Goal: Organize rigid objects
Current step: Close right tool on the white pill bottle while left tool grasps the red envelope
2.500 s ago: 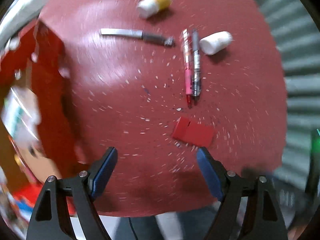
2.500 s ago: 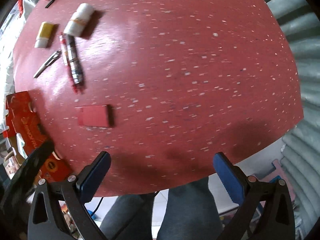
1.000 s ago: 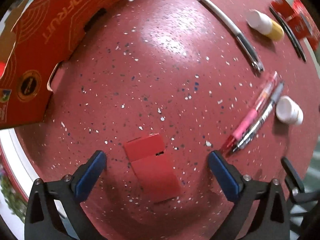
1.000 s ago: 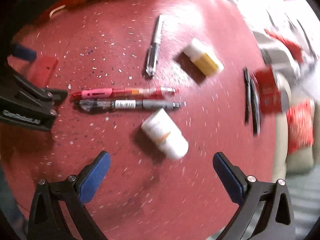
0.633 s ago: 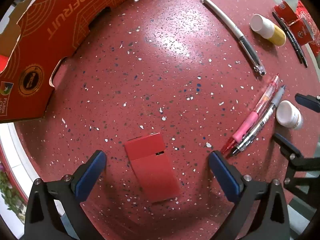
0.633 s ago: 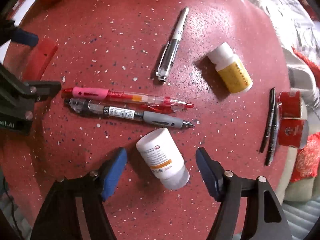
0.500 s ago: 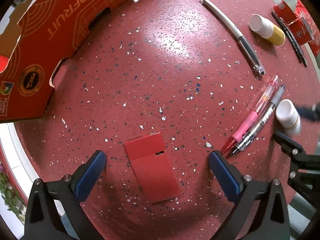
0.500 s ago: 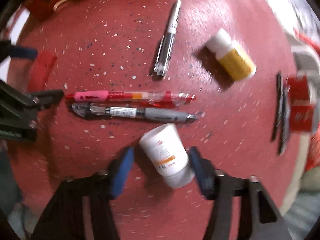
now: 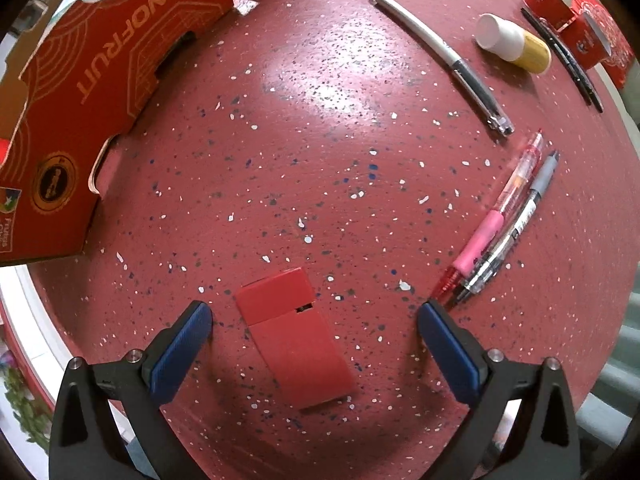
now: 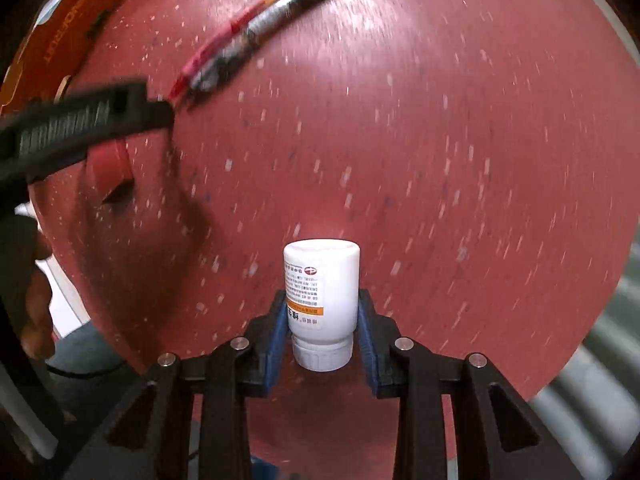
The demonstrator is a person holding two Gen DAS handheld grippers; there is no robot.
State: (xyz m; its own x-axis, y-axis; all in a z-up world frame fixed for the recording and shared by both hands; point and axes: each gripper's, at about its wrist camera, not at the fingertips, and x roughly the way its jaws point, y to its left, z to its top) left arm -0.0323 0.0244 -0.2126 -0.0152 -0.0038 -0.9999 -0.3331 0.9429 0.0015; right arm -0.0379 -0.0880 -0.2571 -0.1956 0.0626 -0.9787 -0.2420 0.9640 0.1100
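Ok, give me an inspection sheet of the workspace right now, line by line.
Surface: red speckled table, glossy.
Job's things: white pill bottle in the right gripper; red flat box between the left gripper's fingers, untouched; pink pen and black pen side by side; silver pen; yellow-labelled bottle lying down.
Clutter: orange fruit carton at the table edge; red packets and two dark sticks at the far edge.
Grippers: left gripper open above the box; right gripper has just been closing and clamps the bottle.
Cables: one dark cable below the table edge.
Surroundings: corrugated grey wall.
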